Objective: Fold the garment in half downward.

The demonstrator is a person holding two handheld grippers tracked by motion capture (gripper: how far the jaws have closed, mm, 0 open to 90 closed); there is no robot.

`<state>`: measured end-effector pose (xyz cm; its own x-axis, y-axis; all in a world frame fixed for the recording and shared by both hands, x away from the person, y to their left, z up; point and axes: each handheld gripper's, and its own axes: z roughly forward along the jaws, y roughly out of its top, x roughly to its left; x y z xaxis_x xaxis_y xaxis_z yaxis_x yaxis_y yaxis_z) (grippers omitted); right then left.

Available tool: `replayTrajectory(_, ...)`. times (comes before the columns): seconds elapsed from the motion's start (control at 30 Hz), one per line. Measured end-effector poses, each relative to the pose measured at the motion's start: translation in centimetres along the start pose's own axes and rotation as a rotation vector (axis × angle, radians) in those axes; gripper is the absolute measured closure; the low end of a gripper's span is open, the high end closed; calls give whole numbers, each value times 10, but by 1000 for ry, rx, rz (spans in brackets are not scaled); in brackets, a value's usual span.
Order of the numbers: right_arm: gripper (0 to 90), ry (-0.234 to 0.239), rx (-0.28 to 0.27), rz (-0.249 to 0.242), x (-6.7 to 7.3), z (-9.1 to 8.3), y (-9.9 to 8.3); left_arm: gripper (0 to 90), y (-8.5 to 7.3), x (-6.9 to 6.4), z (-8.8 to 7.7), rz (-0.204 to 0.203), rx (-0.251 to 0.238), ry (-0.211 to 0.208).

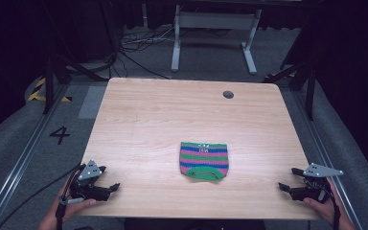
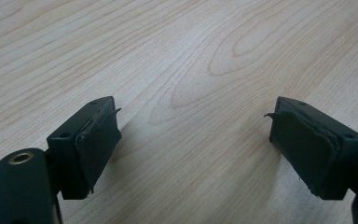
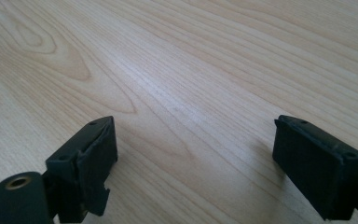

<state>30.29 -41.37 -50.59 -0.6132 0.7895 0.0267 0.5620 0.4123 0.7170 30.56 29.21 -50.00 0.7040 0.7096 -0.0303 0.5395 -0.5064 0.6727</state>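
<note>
A small knitted piece (image 1: 204, 161) with pink, blue and green stripes lies flat on the wooden table (image 1: 172, 120), a little right of the middle and toward the front. My left gripper (image 1: 109, 178) rests low at the front left corner, a hand's grip behind it, well left of the knit. Its jaws stand wide apart over bare wood (image 2: 191, 140), nothing between them. My right gripper (image 1: 290, 179) sits at the front right edge, well right of the knit. Its jaws are also open above bare wood (image 3: 191, 140).
A round cable hole (image 1: 228, 94) marks the far right part of the tabletop. Beyond the table stand a white desk frame (image 1: 214, 28) and loose cables on grey floor. Dark rails run along both sides.
</note>
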Motion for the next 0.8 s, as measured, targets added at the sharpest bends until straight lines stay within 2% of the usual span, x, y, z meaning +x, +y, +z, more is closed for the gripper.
replayTrajectory(0.1, 136, -1, 1, 1, 0, 0, 0, 155, 0, 0, 0, -12, 1, 6)
replayTrajectory(0.33, 116, -21, 5, 23, 2, 1, 1, 150, 0, 0, 0, -14, 3, 7)
replayTrajectory(0.8, 84, -34, 12, 31, 2, 2, 2, 139, 1, 2, 1, -24, 5, 22)
